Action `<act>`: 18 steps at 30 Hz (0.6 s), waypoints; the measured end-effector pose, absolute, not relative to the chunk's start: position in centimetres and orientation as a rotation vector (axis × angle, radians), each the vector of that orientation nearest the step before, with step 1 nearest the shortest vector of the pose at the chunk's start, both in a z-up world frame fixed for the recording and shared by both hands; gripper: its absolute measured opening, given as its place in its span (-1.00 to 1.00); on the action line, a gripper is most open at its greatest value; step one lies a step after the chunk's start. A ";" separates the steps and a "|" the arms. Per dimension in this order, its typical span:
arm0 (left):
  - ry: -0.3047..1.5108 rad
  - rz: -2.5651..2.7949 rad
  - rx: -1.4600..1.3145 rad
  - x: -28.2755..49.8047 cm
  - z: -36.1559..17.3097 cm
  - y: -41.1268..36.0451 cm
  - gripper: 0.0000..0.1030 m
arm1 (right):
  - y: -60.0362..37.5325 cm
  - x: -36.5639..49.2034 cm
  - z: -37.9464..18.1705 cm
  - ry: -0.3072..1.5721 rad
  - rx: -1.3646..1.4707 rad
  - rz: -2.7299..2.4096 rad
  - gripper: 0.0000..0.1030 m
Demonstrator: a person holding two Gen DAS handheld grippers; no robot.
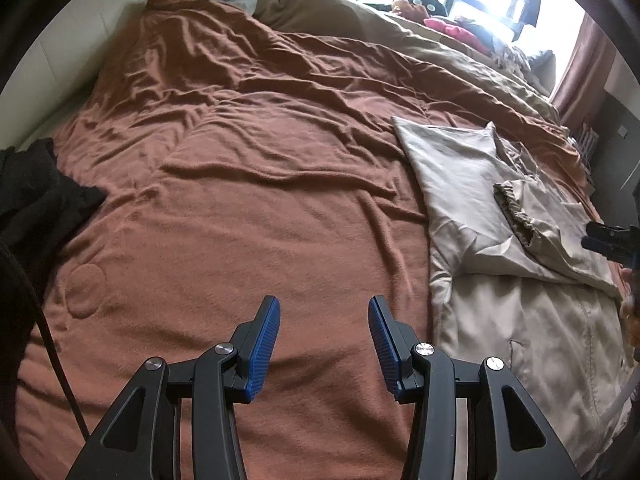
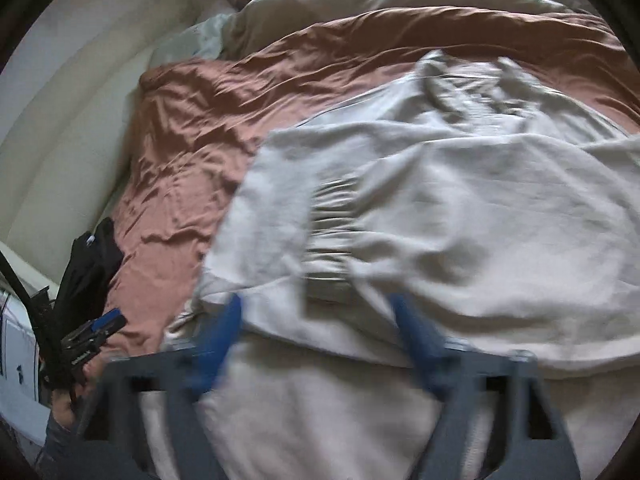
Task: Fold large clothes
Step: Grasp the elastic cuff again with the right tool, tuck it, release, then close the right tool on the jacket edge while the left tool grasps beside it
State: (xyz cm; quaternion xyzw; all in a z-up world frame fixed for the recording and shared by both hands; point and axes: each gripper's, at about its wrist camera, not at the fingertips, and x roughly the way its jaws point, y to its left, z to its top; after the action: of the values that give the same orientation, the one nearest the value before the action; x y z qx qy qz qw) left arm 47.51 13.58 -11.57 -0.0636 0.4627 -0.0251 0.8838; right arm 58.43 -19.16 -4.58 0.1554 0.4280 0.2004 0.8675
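Left claw (image 1: 324, 328) half open, empty, over rust bedspread (image 1: 240, 200). Right claw (image 2: 316, 336) blurred, jaws wide, nothing gripped, above beige garment (image 2: 460, 220), which lies at 3 o'clock on bed, sleeve cuff (image 1: 516, 212) folded across.

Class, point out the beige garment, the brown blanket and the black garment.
Beige garment (image 1: 460, 184): left wrist view, its flat upper panel.
Brown blanket (image 1: 260, 180): left wrist view, its middle.
Black garment (image 1: 36, 196): left wrist view, its middle.

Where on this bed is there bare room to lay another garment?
The rust blanket lies bare between the black cloth at its left edge and the beige garment on the right. The far side, toward the window, is crowded with piled things.
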 end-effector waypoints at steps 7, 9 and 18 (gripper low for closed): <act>1.000 -0.112 -0.114 47.3 -12.3 10.4 -0.06 | -29.5 54.3 -7.3 0.910 0.313 0.216 0.56; 1.006 -0.129 -0.115 46.9 -12.6 9.7 -0.06 | -30.9 53.5 -7.7 0.915 0.308 0.191 0.56; 1.044 -0.143 -0.117 43.3 -13.3 7.5 -0.06 | -40.2 45.8 -10.7 0.943 0.319 0.008 0.56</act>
State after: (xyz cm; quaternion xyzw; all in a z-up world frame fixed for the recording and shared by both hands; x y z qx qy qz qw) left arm 43.28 7.46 -13.25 -0.0559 0.4978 -0.0683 0.8628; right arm 45.84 -40.23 -10.72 0.1530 0.4524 0.0041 0.8786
